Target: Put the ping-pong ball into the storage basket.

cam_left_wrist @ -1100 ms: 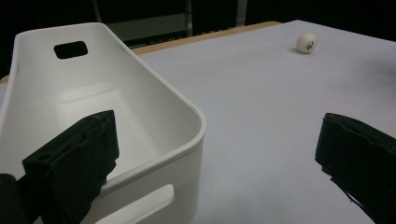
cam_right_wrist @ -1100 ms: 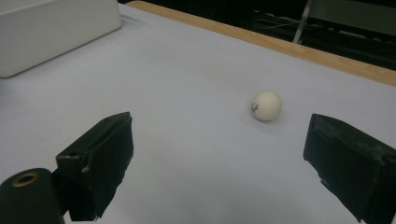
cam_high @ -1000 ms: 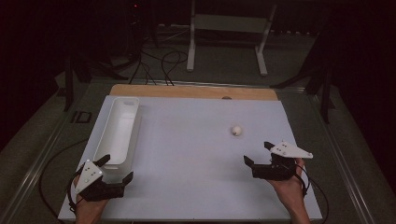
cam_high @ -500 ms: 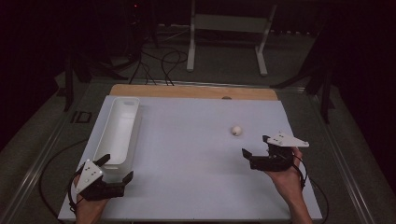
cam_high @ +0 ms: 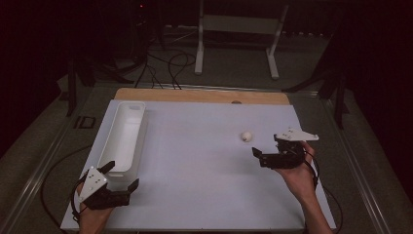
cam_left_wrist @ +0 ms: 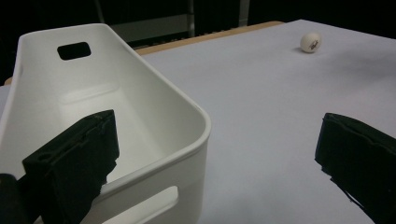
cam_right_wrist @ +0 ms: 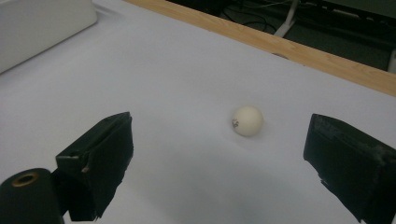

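A small white ball [cam_high: 246,135] lay on the white table [cam_high: 195,165], toward its right side and well apart from the long white bin [cam_high: 122,136] that stood along the left edge. In the right gripper view the ball [cam_right_wrist: 248,120] sat ahead of the jaws and between their lines, touching neither — a small dark mark showed on its left face.

The right gripper [cam_high: 265,155] was held in the person's right hand [cam_high: 298,173] near the ball, just short of it on the person's side and a little to the right. Its jaws stood wide apart and held nothing.

The left gripper [cam_high: 120,181] was held at the near left corner of the table, right at the near end of the bin. Its jaws were also spread wide and empty. In the left gripper view one jaw showed in front of the bin's [cam_left_wrist: 140,116] near end, over the inside, and the other stood out over bare table to the side of the bin's rounded corner — whether either touched the bin could not be told. The bin was empty, with a handle slot in its far end wall. From that view the ball [cam_left_wrist: 310,42] showed far off across the table.

A wooden strip [cam_high: 195,95] ran along the table's far edge.
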Demonstrator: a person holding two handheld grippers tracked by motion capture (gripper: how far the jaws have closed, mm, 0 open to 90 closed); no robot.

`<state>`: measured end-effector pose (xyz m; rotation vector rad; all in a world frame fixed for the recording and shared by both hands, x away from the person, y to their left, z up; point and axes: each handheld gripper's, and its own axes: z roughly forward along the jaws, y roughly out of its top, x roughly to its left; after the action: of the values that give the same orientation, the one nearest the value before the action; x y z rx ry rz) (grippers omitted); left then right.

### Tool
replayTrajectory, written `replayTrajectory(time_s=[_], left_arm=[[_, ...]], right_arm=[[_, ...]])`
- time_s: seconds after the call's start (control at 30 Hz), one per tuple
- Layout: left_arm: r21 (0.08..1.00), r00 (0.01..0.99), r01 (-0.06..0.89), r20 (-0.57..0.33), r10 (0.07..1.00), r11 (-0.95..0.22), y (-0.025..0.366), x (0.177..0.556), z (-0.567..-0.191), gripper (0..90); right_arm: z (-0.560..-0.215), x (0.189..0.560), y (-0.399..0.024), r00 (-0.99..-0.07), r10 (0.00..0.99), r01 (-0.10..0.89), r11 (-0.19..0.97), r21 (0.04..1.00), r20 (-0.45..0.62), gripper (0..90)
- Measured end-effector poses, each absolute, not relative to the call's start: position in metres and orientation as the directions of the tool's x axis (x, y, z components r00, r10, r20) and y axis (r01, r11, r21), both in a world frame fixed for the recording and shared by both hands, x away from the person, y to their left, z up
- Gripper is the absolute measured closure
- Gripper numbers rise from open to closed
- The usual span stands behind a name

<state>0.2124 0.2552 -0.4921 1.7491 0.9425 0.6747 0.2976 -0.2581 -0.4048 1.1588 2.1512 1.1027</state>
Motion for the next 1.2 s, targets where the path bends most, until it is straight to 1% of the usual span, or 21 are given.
replayTrajectory(time_s=[0.43,0.7,0.9,1.2], left_arm=[[0.938,0.542,0.284,0.015,0.84,-0.2,0.255,0.212,-0.492,0.3],[0.938,0.542,0.284,0.015,0.84,-0.2,0.255,0.212,-0.492,0.3],[0.938,0.542,0.284,0.015,0.84,-0.2,0.255,0.212,-0.492,0.3],[0.937,0.543,0.283,0.019,0.84,-0.204,0.255,0.212,-0.492,0.3]], right_arm=[[-0.4,0.32,-0.259,-0.539,0.842,0.497,0.322,0.806,-0.004,8.2],[-0.4,0.331,-0.258,-0.533,0.846,0.511,0.332,0.793,-0.011,8.2],[-0.396,0.339,-0.256,-0.536,0.844,0.501,0.341,0.796,-0.024,8.2],[-0.399,0.358,-0.254,-0.53,0.847,0.511,0.357,0.781,-0.04,8.3]])
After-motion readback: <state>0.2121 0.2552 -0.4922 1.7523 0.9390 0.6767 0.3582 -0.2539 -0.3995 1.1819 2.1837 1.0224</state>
